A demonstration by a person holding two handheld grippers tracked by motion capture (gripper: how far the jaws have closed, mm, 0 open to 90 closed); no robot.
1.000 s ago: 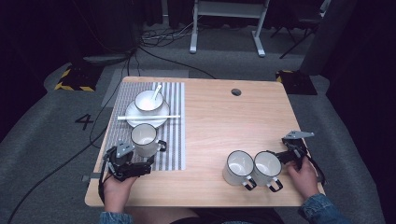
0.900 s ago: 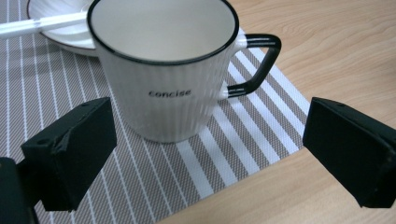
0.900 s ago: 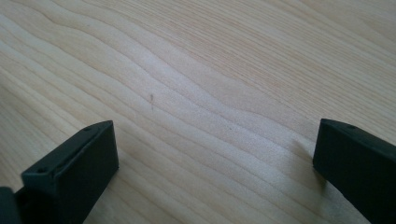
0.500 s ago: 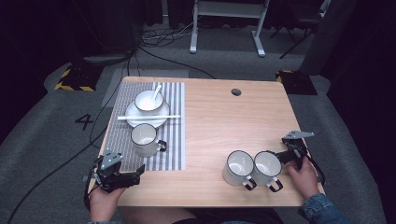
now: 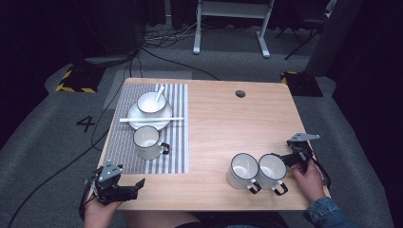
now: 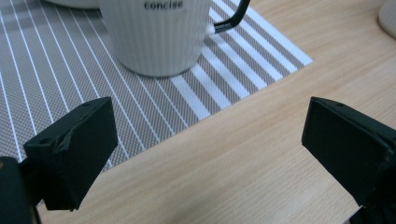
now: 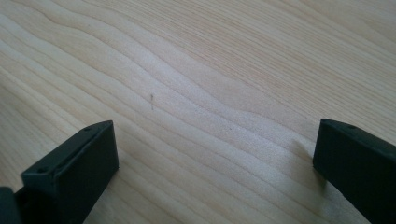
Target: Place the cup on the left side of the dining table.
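— Tongs first: how do they stand?
— Left tongs are spread wide and grasp nothing, at the near left corner of the bench. Right tongs are spread wide too, empty over bare wood.
— What lies ahead of the left pair?
— A white ribbed mug stands upright on the striped mat, apart from the jaws, its black handle to the right.
— And by the right pair?
— Two white mugs stand side by side, the nearer one just beside the jaws.
— Farther out?
— Beyond the ribbed mug, a plate bears a bowl and a chopstick.
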